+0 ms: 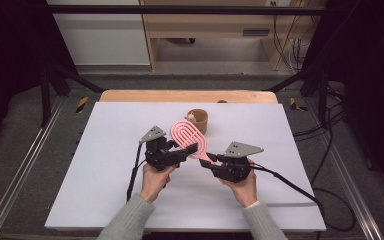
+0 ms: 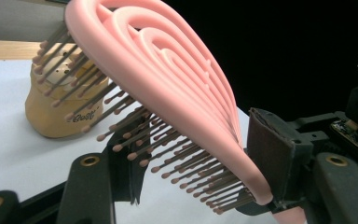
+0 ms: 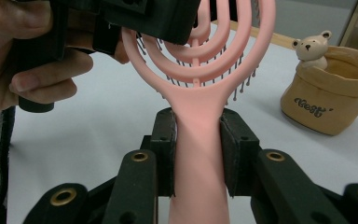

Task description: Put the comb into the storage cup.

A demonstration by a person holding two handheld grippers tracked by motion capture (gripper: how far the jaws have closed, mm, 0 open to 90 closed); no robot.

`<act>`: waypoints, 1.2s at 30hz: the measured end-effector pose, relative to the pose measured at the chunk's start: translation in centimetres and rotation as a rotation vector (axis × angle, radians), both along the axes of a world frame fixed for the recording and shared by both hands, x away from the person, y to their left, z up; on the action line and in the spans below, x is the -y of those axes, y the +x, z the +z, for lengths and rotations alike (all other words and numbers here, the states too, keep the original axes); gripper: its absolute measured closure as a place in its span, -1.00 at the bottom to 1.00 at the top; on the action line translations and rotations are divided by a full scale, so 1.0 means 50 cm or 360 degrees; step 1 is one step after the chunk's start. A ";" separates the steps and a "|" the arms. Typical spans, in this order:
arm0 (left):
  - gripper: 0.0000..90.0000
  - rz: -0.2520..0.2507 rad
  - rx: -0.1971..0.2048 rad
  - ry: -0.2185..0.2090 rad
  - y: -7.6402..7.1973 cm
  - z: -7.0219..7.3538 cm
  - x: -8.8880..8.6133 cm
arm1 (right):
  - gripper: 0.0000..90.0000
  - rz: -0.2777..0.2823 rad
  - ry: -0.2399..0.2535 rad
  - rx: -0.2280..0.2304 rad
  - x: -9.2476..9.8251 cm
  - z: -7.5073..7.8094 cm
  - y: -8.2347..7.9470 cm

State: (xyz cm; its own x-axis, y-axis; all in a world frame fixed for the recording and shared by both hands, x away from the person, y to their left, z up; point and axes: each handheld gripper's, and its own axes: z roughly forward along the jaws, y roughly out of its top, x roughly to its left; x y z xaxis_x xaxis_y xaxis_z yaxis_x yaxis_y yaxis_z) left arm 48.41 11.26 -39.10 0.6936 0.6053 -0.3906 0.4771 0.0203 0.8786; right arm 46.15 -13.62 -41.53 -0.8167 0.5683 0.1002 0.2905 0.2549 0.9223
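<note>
A pink hairbrush (image 1: 187, 135) with looped ribs is held up over the white board. My right gripper (image 1: 206, 162) is shut on its handle (image 3: 200, 135), one pad on each side. My left gripper (image 1: 190, 149) clamps the brush head (image 2: 168, 79): one pad presses the smooth pink back, the other meets the bristle tips (image 2: 135, 154). In the right gripper view the left gripper (image 3: 158, 18) and the hand that holds it cover the top of the head.
A small tan pot (image 1: 200, 120) with a bear figure (image 3: 312, 46) on its rim stands just beyond the brush. The white board (image 1: 105, 175) lies on a wooden table. Cables trail off the right side.
</note>
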 end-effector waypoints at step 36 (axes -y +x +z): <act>0.40 -0.0088 0.0076 -0.0089 -0.023 0.016 0.018 | 0.58 0.0039 -0.0009 -0.0017 -0.003 -0.005 0.005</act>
State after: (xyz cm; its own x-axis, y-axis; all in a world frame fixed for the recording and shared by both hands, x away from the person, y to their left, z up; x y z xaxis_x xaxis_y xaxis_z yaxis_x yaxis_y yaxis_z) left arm 47.28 10.37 -38.31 0.7440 0.5437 -0.3885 0.4365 0.0448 0.8986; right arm 46.40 -13.45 -41.78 -0.8292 0.5489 0.1059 0.2940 0.2671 0.9177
